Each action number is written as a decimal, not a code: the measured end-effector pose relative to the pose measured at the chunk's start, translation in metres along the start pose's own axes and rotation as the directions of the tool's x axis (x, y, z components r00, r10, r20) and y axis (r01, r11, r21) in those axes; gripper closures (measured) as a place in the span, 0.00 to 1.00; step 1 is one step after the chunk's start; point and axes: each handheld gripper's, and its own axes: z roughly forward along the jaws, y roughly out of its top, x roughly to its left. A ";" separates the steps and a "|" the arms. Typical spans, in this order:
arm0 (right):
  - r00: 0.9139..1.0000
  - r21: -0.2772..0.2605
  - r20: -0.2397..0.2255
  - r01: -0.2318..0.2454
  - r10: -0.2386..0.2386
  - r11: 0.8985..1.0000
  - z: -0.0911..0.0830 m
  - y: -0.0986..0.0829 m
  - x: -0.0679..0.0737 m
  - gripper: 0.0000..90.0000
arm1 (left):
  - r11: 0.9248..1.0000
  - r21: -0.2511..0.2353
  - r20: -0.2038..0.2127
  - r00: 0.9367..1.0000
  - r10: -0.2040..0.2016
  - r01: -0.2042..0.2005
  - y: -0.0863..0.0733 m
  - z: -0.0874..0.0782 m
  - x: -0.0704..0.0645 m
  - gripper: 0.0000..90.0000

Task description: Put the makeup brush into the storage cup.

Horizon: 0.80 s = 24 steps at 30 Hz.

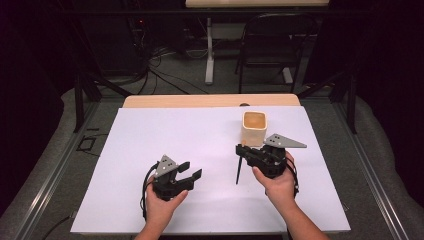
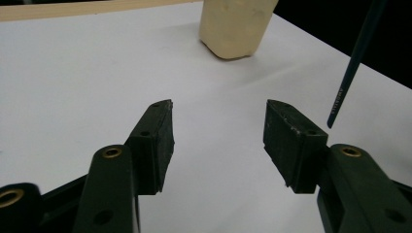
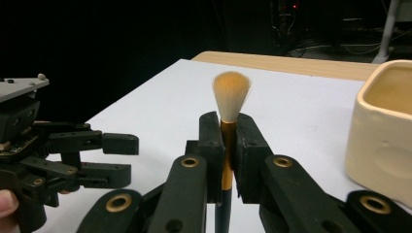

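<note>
One brush (image 3: 230, 104) stands pinched in the right hand-held gripper (image 3: 228, 141), at seven o'clock of the cream cup (image 1: 254, 128). It looks light and stiff-handled with soft bristles; best held at the handle. The left hand-held gripper (image 1: 189, 173) is spread, empty.

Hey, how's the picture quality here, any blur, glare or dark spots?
High view: the white table is evenly lit, its surroundings dark. Left gripper view: the open left gripper is sharp, the cup slightly soft. Right gripper view: the brush is a bit soft and the background nearly black.
</note>
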 end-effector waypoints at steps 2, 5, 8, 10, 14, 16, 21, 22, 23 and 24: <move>1.000 0.004 0.015 0.013 -0.013 1.000 -0.002 0.001 0.000 0.93 | 1.000 -0.004 -0.008 1.000 -0.002 0.002 -0.001 -0.001 0.003 0.48; 0.999 0.001 0.033 0.033 -0.033 0.999 -0.003 0.002 -0.001 0.93 | 1.000 -0.006 -0.020 1.000 -0.003 0.003 -0.003 -0.003 0.006 0.46; 0.999 0.003 0.045 0.027 -0.028 1.000 -0.005 0.003 -0.002 0.93 | 1.000 -0.005 -0.036 0.999 0.003 -0.003 -0.005 -0.003 0.008 0.45; 0.998 -0.003 0.049 0.028 -0.028 1.000 -0.005 0.003 -0.003 0.93 | 1.000 0.003 -0.047 0.999 0.009 -0.009 -0.006 -0.004 0.009 0.45; 0.997 0.009 0.065 0.045 -0.045 0.999 -0.006 0.004 -0.005 0.93 | 1.000 -0.007 -0.056 0.998 0.001 -0.002 -0.008 -0.006 0.012 0.44; 0.996 0.003 0.071 0.051 -0.051 0.999 -0.007 0.004 -0.006 0.93 | 1.000 -0.008 -0.066 0.998 0.001 -0.001 -0.009 -0.008 0.014 0.44; 0.992 0.020 0.094 0.081 -0.082 0.997 -0.009 0.006 -0.008 0.93 | 1.000 -0.012 -0.082 0.997 -0.001 0.000 -0.010 -0.008 0.016 0.44; 0.992 0.031 0.101 0.075 -0.078 0.997 -0.010 0.007 -0.008 0.93 | 1.000 -0.009 -0.083 0.997 0.000 -0.001 -0.010 -0.009 0.016 0.44; 0.991 0.034 0.103 0.076 -0.080 0.997 -0.011 0.007 -0.008 0.93 | 1.000 -0.014 -0.078 0.997 -0.002 0.001 -0.010 -0.008 0.017 0.44; 0.991 0.032 0.106 0.082 -0.085 0.996 -0.011 0.007 -0.009 0.93 | 1.000 -0.019 -0.078 0.997 -0.002 0.001 -0.011 -0.008 0.017 0.44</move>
